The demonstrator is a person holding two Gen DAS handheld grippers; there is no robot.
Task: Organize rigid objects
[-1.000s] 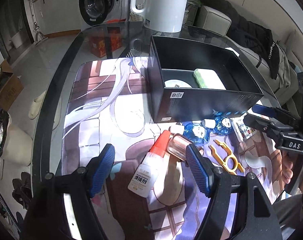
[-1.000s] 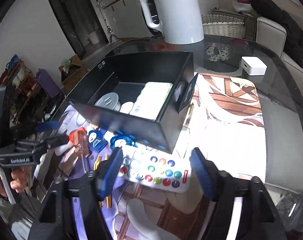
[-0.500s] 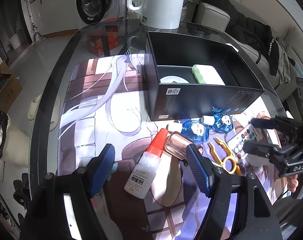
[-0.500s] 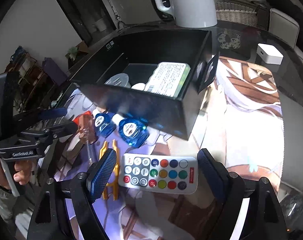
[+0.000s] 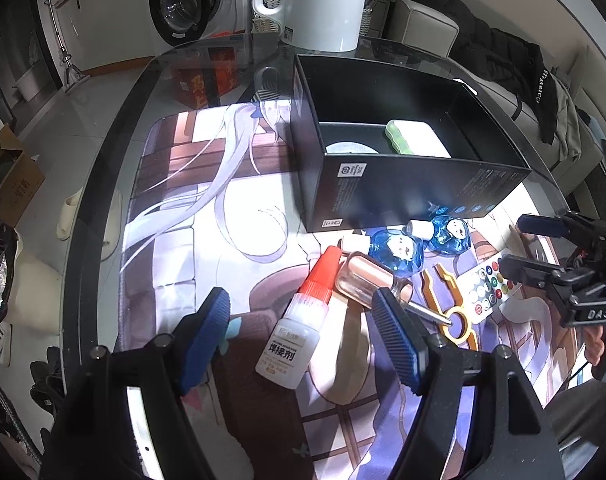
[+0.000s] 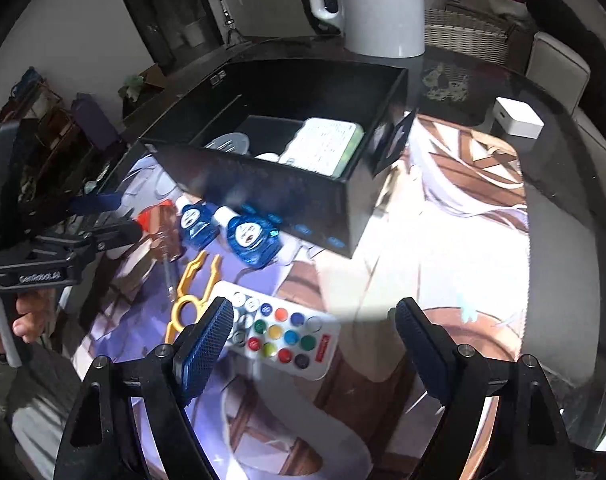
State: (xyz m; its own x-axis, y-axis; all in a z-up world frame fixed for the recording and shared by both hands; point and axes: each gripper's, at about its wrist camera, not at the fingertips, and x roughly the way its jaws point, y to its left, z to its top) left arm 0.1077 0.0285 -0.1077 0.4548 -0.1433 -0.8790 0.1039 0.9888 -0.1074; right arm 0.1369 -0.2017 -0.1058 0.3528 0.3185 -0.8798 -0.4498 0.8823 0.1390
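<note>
A: Both pairs of fingers stand apart, holding nothing. The right gripper (image 6: 311, 344) hovers over the white remote with coloured round buttons (image 6: 281, 340), which lies on the printed mat (image 6: 443, 240) on the counter, near the open black cardboard box (image 6: 279, 168).

B: Risk?

A: The yellow plastic clip (image 6: 191, 292) lies just beside it; a skewed close could catch it. The left gripper (image 5: 303, 334) frames the white red-capped bottle (image 5: 301, 320), labelled 焊接剂.
</note>
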